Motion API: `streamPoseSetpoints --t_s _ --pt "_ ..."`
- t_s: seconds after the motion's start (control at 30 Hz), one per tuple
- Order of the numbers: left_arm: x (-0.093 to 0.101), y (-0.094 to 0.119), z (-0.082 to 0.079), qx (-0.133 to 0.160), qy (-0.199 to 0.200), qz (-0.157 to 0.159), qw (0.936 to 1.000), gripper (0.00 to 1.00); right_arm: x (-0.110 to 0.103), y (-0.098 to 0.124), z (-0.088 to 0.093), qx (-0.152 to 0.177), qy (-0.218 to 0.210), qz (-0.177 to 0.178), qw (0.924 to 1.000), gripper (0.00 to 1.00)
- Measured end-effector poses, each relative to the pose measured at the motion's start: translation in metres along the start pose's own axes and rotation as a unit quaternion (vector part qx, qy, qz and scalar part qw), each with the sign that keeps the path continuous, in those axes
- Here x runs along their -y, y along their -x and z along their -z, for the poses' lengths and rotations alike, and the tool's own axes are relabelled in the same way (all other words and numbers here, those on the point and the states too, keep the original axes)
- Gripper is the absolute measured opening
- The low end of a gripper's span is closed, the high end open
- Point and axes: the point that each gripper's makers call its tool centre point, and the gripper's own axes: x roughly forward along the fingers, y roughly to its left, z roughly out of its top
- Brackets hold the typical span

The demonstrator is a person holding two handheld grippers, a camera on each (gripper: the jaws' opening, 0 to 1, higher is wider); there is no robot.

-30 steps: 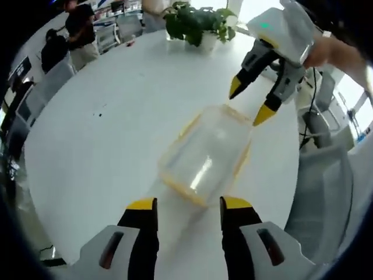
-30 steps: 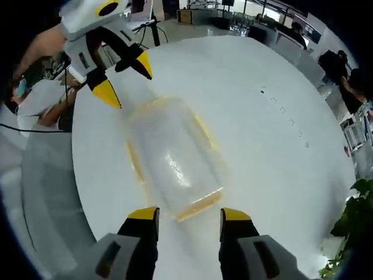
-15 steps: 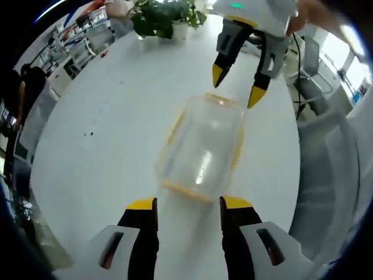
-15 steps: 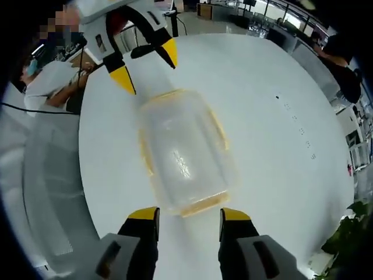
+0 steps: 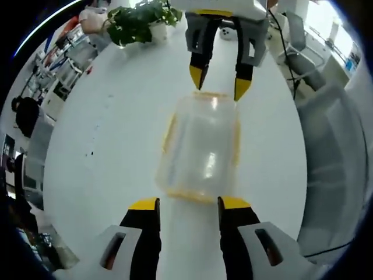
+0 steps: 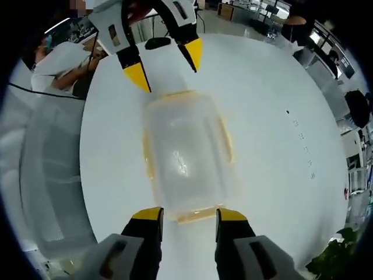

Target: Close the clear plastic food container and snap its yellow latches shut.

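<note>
Now our left hand-held gripper (image 5: 182, 203) and right hand-held gripper (image 6: 189, 213), both spread wide and empty, bracket opposite ends of the container (image 5: 201, 146) on the worktop (image 5: 111, 134). Uneven pressure could skid it, leaving yellow latches (image 6: 226, 139) unsnapped.

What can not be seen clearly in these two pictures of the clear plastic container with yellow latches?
- Latch state on the clear plastic food container: blurred in the left gripper view; open or snapped, cannot tell.
- Its near short-end yellow latch: partly behind the right gripper in the right gripper view.
- Contents: glare on the lid.
- Small dark marks on the white round table: too small.
</note>
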Motion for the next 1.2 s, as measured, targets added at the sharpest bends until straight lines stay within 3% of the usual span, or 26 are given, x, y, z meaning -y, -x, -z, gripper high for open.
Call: streamPoseSetpoints --t_s 0.93,1.2 --pt "0.005 -0.013 -0.027 0.021 -0.042 0.011 0.9989 0.35 0.003 -0.008 -0.036 0.038 0.034 -0.016 0.9986 0.30" --pt "0.007 -0.019 -0.039 0.041 -0.051 0.013 0.9978 0.36 0.004 -0.011 -0.048 0.073 0.017 -0.023 0.9969 0.30"
